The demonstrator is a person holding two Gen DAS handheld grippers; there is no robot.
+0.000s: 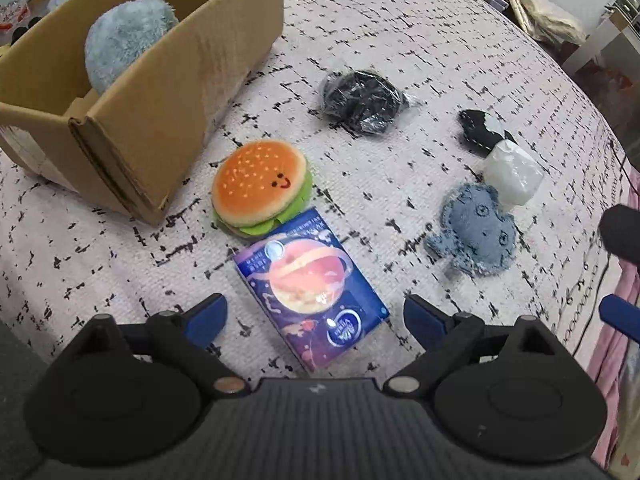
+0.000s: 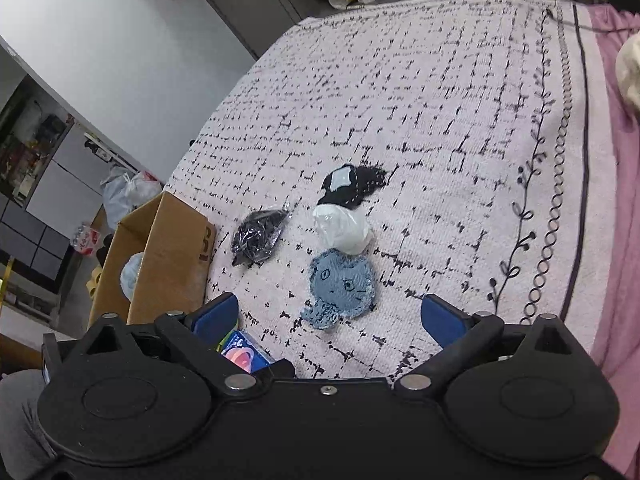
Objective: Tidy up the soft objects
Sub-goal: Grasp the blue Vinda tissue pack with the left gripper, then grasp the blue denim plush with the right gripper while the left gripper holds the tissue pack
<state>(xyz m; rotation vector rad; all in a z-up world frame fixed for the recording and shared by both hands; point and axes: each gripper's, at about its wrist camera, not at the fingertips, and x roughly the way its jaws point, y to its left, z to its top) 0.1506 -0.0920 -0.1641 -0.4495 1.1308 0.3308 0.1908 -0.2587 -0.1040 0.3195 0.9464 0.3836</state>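
Observation:
A cardboard box [image 1: 132,128] stands at the left with a fluffy blue-grey plush [image 1: 124,36] inside. A burger plush [image 1: 260,188] lies by the box corner, touching a blue planet-print pack [image 1: 312,292]. A denim plush [image 1: 476,232], a white wrapped bundle [image 1: 512,176], a black felt plush [image 1: 480,130] and a black item in clear plastic [image 1: 362,100] lie further right. My left gripper [image 1: 316,320] is open above the pack. My right gripper [image 2: 330,320] is open, just short of the denim plush [image 2: 342,284]; the box [image 2: 160,256] is at its left.
Everything lies on a pale blanket with black dashes [image 1: 400,40]. A pink sheet [image 2: 624,240] borders it on the right. Cluttered floor, bags and shelves lie beyond the blanket's far edge. The right gripper's blue finger [image 1: 620,316] shows at the left wrist view's right edge.

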